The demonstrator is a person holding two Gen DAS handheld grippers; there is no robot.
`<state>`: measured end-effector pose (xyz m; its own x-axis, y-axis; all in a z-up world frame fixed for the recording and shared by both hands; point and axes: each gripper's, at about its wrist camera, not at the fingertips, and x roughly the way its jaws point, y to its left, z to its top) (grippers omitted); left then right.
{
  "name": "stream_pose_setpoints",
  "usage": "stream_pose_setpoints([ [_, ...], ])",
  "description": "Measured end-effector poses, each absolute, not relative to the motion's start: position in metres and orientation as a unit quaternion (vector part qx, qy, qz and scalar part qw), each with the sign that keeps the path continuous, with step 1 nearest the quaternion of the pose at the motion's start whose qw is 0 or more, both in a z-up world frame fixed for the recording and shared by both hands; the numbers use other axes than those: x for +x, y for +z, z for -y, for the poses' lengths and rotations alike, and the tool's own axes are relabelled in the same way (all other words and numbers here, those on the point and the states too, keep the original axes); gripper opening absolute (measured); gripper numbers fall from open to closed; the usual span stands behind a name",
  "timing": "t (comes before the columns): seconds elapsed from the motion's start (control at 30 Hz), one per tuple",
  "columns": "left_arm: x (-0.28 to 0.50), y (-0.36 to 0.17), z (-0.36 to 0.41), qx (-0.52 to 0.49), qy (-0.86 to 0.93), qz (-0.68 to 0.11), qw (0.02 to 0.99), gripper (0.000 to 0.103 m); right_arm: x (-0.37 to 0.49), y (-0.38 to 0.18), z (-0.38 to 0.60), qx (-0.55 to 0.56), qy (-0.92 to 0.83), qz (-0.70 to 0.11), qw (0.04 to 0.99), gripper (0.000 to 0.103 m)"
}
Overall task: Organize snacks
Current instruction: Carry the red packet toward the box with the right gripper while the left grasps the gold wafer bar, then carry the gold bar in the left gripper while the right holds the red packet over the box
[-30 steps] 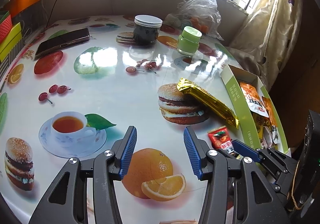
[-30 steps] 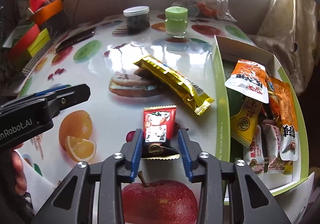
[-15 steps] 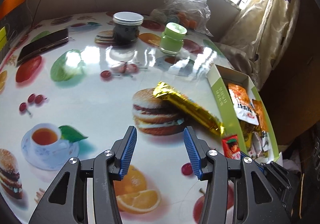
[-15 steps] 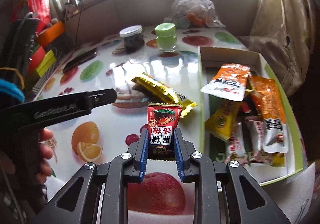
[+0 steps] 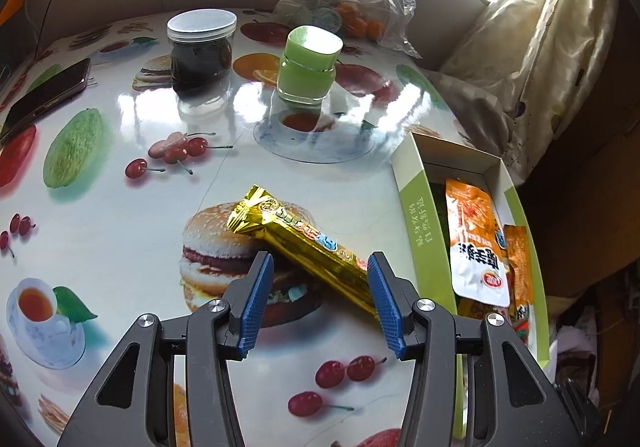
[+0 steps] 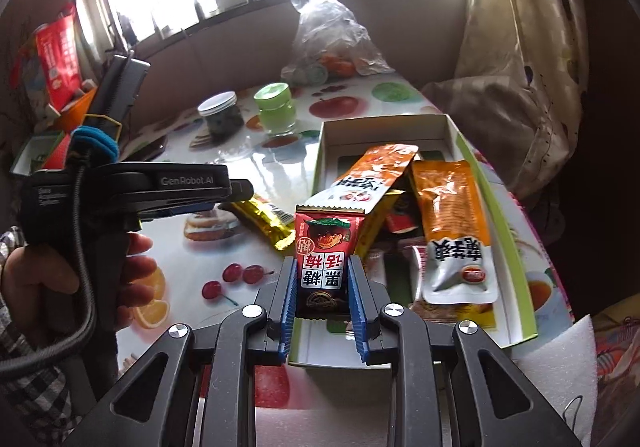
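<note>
Left gripper (image 5: 320,295): jaws wide, straddling the near end of the gold bar (image 5: 304,247), which lies slantwise on the table (image 5: 120,207); contact with the pads cannot be told. Ahead of these jaws, well apart, stand a dark jar (image 5: 201,45) and a green jar (image 5: 308,65). Right gripper (image 6: 323,301): jaws narrow, clamping the red packet (image 6: 325,259) upright above the near left corner of the box (image 6: 516,243), where orange packets (image 6: 456,215) lie just beyond the fingertips.

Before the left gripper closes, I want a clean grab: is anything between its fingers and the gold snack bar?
Nothing visible does. The left gripper is open, and the gold snack bar already lies diagonally between its blue pads on the table. The green box sits apart, to the right.
</note>
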<state>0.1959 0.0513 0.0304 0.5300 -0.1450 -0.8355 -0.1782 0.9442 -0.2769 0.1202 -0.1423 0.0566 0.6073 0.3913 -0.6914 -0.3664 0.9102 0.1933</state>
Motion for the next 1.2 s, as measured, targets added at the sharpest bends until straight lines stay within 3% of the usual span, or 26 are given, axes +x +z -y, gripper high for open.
stream_pose_setpoints([
  [0.8, 0.213, 0.014, -0.027, -0.112, 0.036, -0.508, 0.853, 0.05, 0.124, 0.056, 0.163, 0.043, 0.205, -0.385, 0.899, 0.023],
  [1.03, 0.206, 0.014, -0.034, -0.111, 0.042, -0.502, 0.857, 0.026, 0.122, 0.056, 0.161, 0.038, 0.205, -0.384, 0.9, 0.023],
  [1.2, 0.199, 0.015, -0.039, -0.107, 0.037, -0.5, 0.859, 0.024, 0.118, 0.058, 0.158, 0.035, 0.204, -0.383, 0.9, 0.023],
])
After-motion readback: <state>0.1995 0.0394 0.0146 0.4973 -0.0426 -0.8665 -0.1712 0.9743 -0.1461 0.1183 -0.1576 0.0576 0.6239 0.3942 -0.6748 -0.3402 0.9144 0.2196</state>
